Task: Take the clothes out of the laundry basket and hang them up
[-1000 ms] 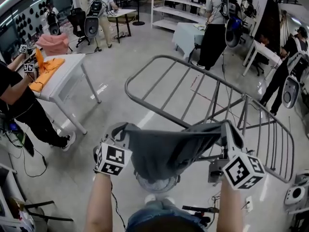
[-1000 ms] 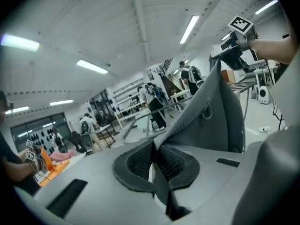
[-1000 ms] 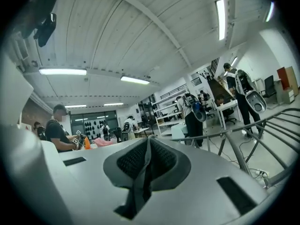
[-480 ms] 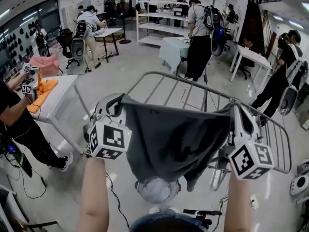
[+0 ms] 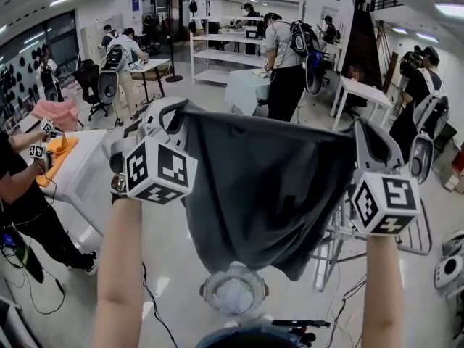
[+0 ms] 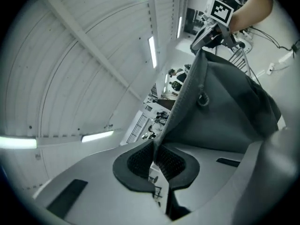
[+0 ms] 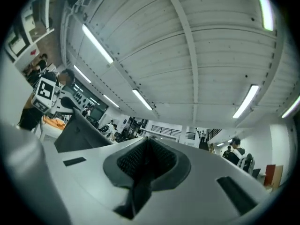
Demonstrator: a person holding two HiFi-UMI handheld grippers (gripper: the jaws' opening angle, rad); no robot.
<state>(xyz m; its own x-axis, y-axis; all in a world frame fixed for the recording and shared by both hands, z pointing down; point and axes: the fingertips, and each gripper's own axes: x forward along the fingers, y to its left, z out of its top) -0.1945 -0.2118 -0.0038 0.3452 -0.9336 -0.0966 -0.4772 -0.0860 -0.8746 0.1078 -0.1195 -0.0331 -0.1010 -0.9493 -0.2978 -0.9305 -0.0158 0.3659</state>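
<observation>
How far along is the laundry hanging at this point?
Done: one dark grey garment is out of the laundry basket. In hand: the left gripper and right gripper each clamp its top edge, holding it spread. Left: laying it over the drying rack behind it, then the pale cloth lying in the basket.

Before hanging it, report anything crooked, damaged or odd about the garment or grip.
Nothing stands out. The grey garment hangs spread between the left gripper and right gripper, each shut on a top corner; no tears visible.
</observation>
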